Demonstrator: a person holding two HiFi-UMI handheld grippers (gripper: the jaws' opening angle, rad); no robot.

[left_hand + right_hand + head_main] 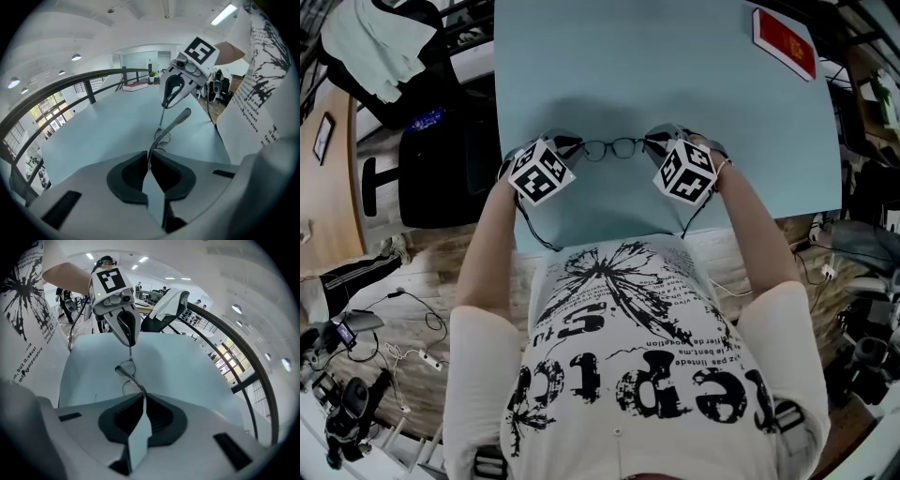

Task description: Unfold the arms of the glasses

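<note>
The glasses (614, 148) sit over the near half of the table (675, 75), front running crosswise, with the left gripper (149, 159) clamped on their left end and the right gripper (142, 397) on their right end (neither nearer), so each arm likely swings toward the person.

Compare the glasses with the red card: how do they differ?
The glasses are a thin dark wire frame with round lenses; the red card is a flat rectangle. The glasses are clamped at both ends by the left gripper and right gripper; the card lies untouched. The glasses are near the person; the card at the far right corner of the table. Both are over it.
</note>
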